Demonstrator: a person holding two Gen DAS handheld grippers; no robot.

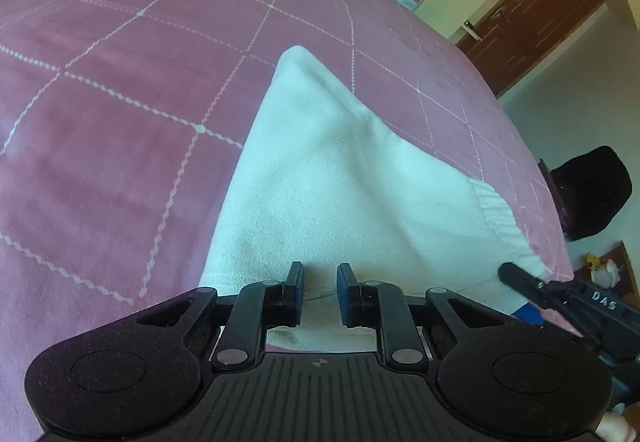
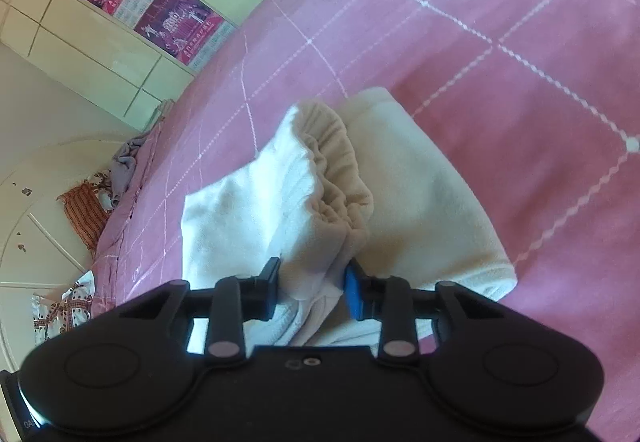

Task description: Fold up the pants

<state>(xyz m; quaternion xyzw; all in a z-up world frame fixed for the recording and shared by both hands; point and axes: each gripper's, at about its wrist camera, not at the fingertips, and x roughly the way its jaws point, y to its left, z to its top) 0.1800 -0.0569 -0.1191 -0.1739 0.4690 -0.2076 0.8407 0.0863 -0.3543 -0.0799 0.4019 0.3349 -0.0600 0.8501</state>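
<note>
We see a pink bedspread (image 1: 120, 89) with a white stitched grid covering the bed. Beyond its far edge stand pale cabinet doors (image 2: 120, 53) bearing magenta posters (image 2: 176, 27). A brown wooden door (image 1: 532, 21) sits further along the wall. A black object (image 1: 592, 193) rests beside the bed's right edge. A striped orange pillow (image 2: 82, 211) lies at the bed's left edge.
</note>
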